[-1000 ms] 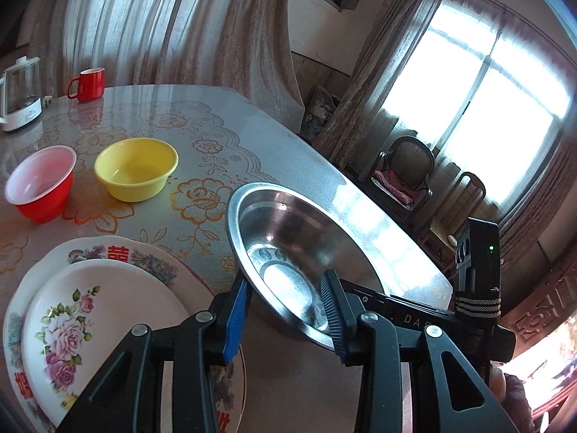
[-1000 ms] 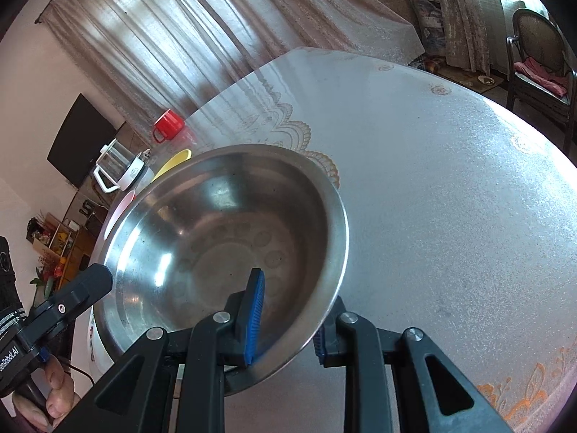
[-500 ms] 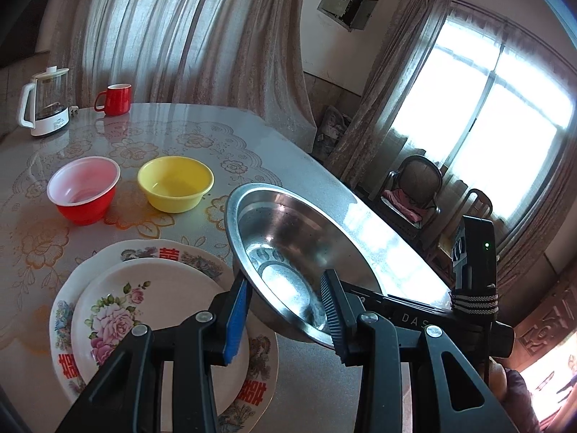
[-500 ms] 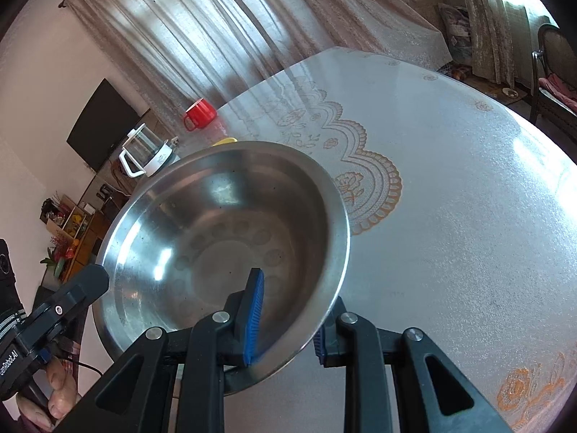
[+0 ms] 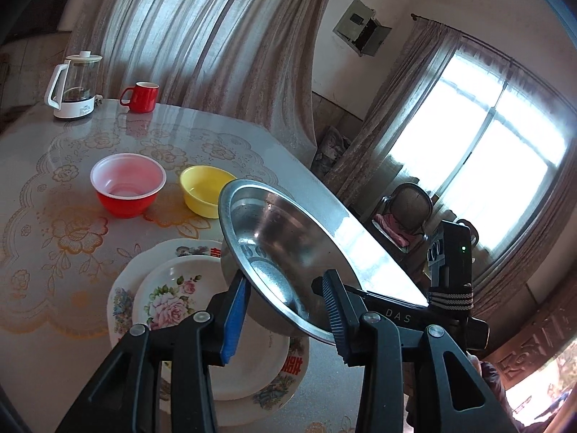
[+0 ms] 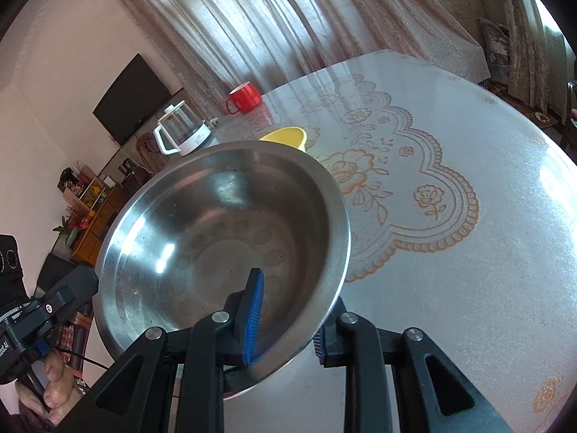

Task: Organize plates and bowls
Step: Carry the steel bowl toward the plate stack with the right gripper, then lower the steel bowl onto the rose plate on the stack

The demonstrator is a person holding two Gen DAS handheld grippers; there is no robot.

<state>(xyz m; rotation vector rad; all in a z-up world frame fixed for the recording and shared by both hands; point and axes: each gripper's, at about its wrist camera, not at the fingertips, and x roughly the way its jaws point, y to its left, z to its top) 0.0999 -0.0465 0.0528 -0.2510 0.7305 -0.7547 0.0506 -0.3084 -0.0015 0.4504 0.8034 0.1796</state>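
Note:
A large steel bowl (image 5: 288, 252) is held tilted in the air between both grippers; it also fills the right wrist view (image 6: 223, 238). My left gripper (image 5: 285, 310) is shut on its near rim. My right gripper (image 6: 288, 321) is shut on the opposite rim. Below the bowl, two stacked plates lie on the table: a smaller rose-patterned plate (image 5: 173, 299) on a larger plate (image 5: 122, 296) with red characters. A red bowl (image 5: 128, 184) and a yellow bowl (image 5: 203, 189) stand side by side farther back; the yellow bowl's rim shows in the right wrist view (image 6: 285, 136).
The round table (image 6: 468, 144) has a floral lace-patterned cover. A red mug (image 5: 142, 96) and a glass kettle (image 5: 74, 86) stand at its far edge, also in the right wrist view as mug (image 6: 243, 97) and kettle (image 6: 182, 130). Chairs (image 5: 407, 209) stand by the window.
Both grippers have lifted the steel bowl higher above the table and tilted the view up. The plates, red bowl and yellow bowl now look farther below and more central.

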